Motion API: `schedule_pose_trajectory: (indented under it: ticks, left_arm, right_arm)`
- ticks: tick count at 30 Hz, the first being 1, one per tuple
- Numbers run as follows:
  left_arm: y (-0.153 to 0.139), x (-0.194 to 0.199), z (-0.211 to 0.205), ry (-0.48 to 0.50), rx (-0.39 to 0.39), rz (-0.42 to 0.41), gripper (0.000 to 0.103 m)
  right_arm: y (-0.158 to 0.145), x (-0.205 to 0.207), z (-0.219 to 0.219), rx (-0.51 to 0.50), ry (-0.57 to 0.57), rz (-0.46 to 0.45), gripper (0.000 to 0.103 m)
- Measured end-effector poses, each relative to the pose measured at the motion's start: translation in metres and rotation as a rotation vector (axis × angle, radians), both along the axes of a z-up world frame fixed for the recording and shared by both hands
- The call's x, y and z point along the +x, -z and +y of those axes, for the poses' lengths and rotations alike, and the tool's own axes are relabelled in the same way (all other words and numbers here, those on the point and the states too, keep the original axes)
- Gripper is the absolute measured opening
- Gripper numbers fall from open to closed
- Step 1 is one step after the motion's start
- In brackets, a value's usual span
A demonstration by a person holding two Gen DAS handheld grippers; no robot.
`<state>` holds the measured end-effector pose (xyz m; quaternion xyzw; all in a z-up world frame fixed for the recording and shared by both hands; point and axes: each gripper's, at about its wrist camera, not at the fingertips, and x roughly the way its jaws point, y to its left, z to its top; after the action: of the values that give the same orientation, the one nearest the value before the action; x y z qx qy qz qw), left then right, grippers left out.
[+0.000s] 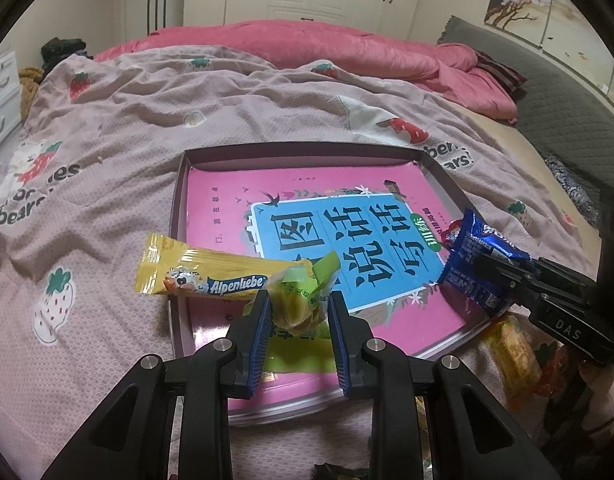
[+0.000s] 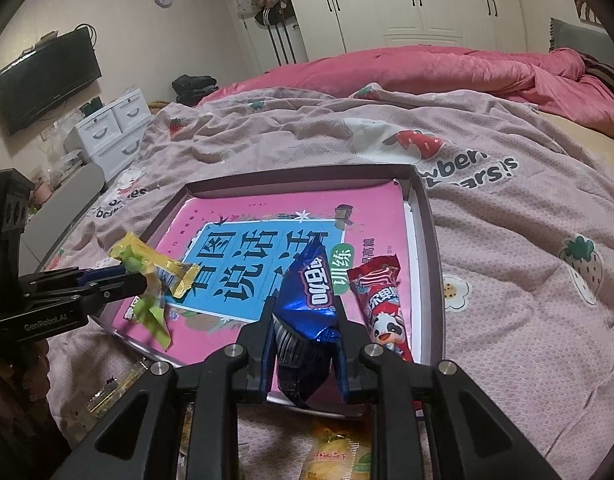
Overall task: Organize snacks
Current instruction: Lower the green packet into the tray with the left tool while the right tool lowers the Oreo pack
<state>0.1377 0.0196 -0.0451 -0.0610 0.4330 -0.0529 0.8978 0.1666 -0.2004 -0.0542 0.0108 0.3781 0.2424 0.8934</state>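
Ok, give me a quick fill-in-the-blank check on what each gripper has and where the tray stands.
The left gripper is shut on a ____ wrapped snack.
The right gripper is shut on a ____ Oreo pack.
The red panda stick lies inside the ____.
The tray rests on a ____.

Missing: green; blue; tray; bed

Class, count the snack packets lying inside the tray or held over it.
4: green packet in the left fingers, yellow stick beside it, blue packet in the right fingers, red stick lying inside. More lie outside.
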Motion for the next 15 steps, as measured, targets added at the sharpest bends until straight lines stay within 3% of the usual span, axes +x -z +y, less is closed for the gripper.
schedule_pose_trajectory:
  ticks: [15]
  left_arm:
    - [0.0036, 0.0013, 0.0018, -0.002, -0.003, 0.016, 0.030]
  right_arm:
    - [-0.0013, 0.0019, -0.0055, -0.034, 0.033, -0.020, 0.025]
